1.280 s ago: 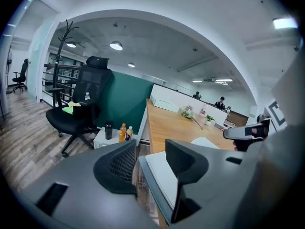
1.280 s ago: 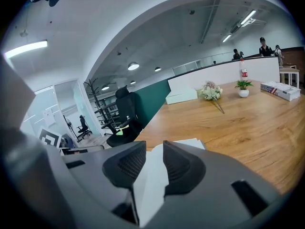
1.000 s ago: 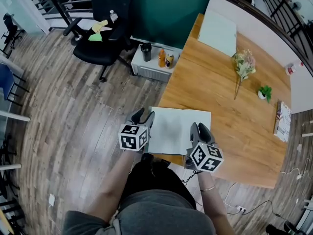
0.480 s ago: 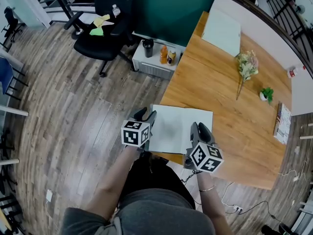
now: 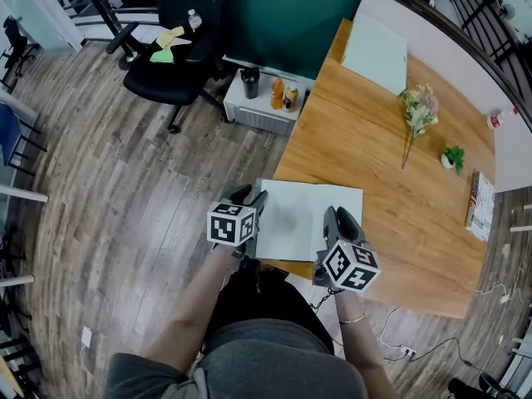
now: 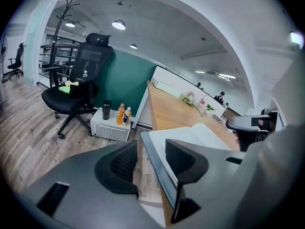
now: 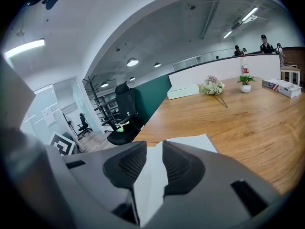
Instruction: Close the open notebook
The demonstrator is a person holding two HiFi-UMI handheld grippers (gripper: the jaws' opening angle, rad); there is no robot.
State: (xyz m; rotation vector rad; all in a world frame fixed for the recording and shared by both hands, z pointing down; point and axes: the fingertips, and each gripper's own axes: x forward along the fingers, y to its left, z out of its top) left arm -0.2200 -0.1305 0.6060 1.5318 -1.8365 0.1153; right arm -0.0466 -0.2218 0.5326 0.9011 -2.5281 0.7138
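Observation:
The open notebook (image 5: 303, 214) lies with its white pages up at the near edge of the wooden table (image 5: 399, 214). My left gripper (image 5: 248, 196) is at its left edge. In the left gripper view that gripper (image 6: 151, 156) is open, and the dark cover edge and pages (image 6: 200, 132) run between the jaws with a gap on the left. My right gripper (image 5: 341, 219) rests over the near right page. Its jaws (image 7: 153, 159) have just closed a little but stand open, with white paper (image 7: 190, 142) showing between them.
Further along the table are a pale closed folder (image 5: 376, 52), a bunch of flowers (image 5: 418, 106), a small potted plant (image 5: 453, 158) and a book (image 5: 480, 206) at the right edge. Left of the table stand a low cabinet with bottles (image 5: 266, 110) and an office chair (image 5: 170, 69).
The left gripper has dipped slightly at the notebook's left edge. The right gripper and the notebook keep their places.

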